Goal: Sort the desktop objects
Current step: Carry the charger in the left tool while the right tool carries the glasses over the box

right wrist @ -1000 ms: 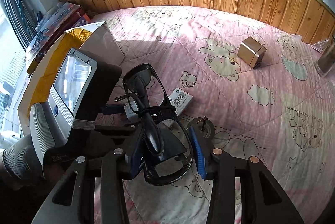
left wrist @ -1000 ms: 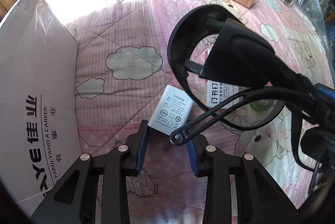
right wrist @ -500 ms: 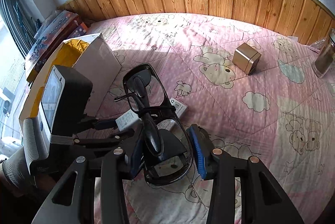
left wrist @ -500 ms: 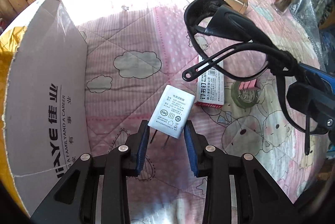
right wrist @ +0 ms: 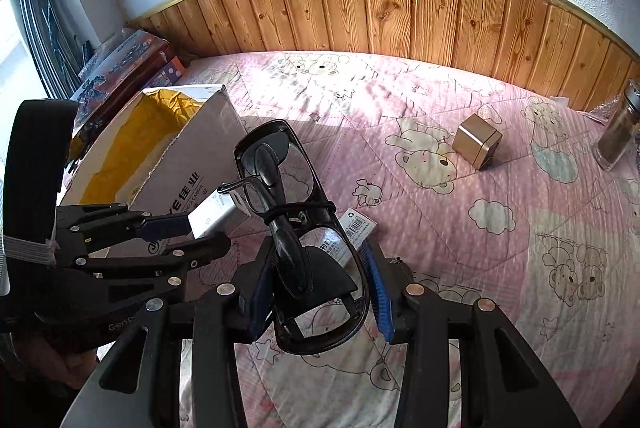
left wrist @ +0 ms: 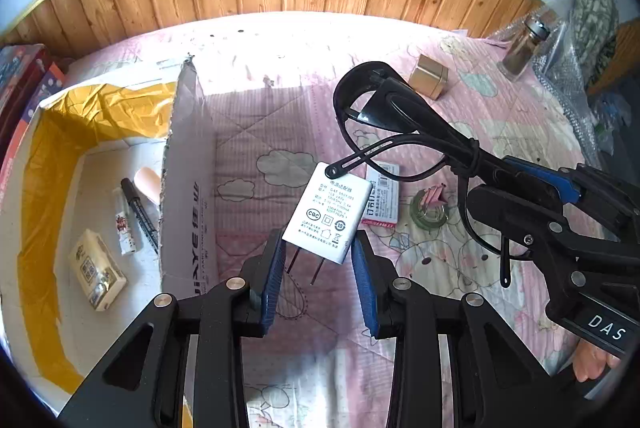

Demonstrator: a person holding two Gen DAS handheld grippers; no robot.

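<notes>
White plastic marks the thing that matters most: a power adapter (left wrist: 326,214) sits pinched between the blue pads of the left gripper (left wrist: 318,270), jaws about half closed on its flat sides, prongs pointing back toward the hand and its long axis running forward along the fingers. It hangs clear above the pink quilt (left wrist: 256,132), and the open cardboard box (left wrist: 182,164) with the yellow lining lies to the left of that gripper, its near wall just beside it (a marker, a small carton and other bits already lie inside). So the coming move looks like a short carry leftward over that wall, and the left hand is the nearer of the two. The right gripper (right wrist: 318,282) is closed to a middling width on a pair of black safety glasses (right wrist: 298,228), lifted off the quilt, temples folded, the frame's length pointing forward; it has farther to travel to the box.
</notes>
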